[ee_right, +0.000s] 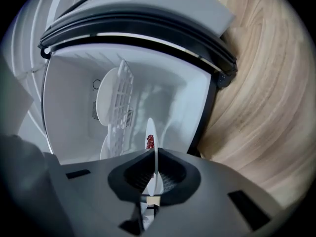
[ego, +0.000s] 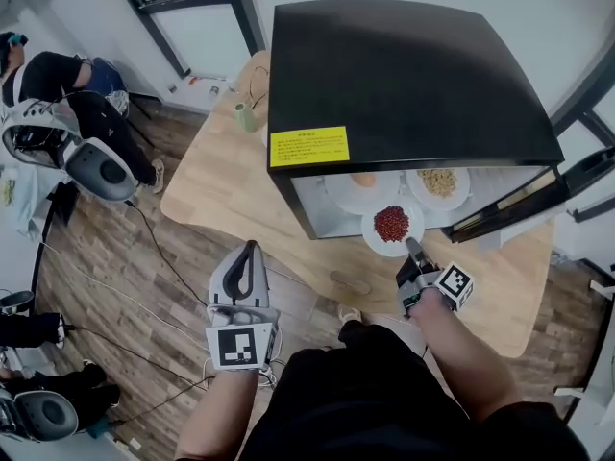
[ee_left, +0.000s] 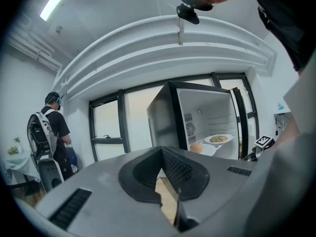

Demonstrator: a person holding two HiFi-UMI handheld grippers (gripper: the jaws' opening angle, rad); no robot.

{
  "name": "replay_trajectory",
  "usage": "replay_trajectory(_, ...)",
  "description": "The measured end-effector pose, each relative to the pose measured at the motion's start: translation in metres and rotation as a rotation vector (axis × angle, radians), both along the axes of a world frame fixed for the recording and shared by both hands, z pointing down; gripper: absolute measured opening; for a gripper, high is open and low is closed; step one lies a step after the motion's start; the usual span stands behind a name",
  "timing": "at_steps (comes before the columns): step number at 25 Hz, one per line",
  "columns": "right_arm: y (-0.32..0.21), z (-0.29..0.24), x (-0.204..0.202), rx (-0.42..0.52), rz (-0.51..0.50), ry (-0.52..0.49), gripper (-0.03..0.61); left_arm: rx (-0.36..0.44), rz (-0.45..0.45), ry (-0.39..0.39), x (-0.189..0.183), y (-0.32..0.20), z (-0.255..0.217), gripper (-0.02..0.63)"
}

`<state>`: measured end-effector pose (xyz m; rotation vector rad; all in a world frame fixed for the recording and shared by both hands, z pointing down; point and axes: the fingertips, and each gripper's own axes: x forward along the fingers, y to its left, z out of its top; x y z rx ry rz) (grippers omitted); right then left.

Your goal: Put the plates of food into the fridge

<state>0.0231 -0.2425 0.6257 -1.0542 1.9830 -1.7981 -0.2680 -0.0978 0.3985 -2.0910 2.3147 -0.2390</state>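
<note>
A black fridge (ego: 404,75) stands on the wooden table (ego: 216,185) with its door (ego: 509,209) swung open to the right. Inside lie a plate with an orange bun (ego: 363,181) and a plate of pale food (ego: 438,182). At the fridge's mouth, a white plate of red food (ego: 391,225) is held level by its near rim, with my right gripper (ego: 415,254) shut on it. The right gripper view shows that plate (ee_right: 151,132) edge-on between the pads of the right gripper (ee_right: 155,171). My left gripper (ego: 247,275) hangs low over the floor, shut and empty; the left gripper (ee_left: 168,186) looks toward the fridge (ee_left: 197,127).
A green cup (ego: 247,116) stands at the table's far left corner. A person with a backpack rig (ego: 58,113) stands at the left by a window. Cables (ego: 144,257) trail over the wooden floor. The table's curved front edge runs between my two grippers.
</note>
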Motion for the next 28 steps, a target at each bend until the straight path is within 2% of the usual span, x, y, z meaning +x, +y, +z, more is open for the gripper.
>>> replay_trajectory(7, -0.013, 0.009, -0.034, -0.018, -0.049, -0.02, 0.031, -0.016, -0.051, -0.047, -0.024, -0.004, -0.005, 0.005)
replay_trajectory(13, -0.025, 0.017, -0.061, -0.025, -0.081, -0.013, 0.031, -0.02, -0.094, -0.051, -0.042, -0.001, -0.003, 0.003)
replay_trajectory(17, -0.029, 0.021, -0.075, -0.037, -0.091, -0.002, 0.031, -0.004, -0.134, -0.026, -0.055, 0.008, -0.003, 0.005)
replay_trajectory(24, -0.042, 0.031, -0.092, -0.038, -0.103, 0.034, 0.032, -0.026, -0.212, -0.052, -0.083, 0.028, 0.001, 0.005)
replay_trajectory(28, -0.046, 0.03, -0.103, -0.03, -0.119, 0.058, 0.032, -0.024, -0.242, -0.013, -0.09, 0.036, 0.002, 0.005)
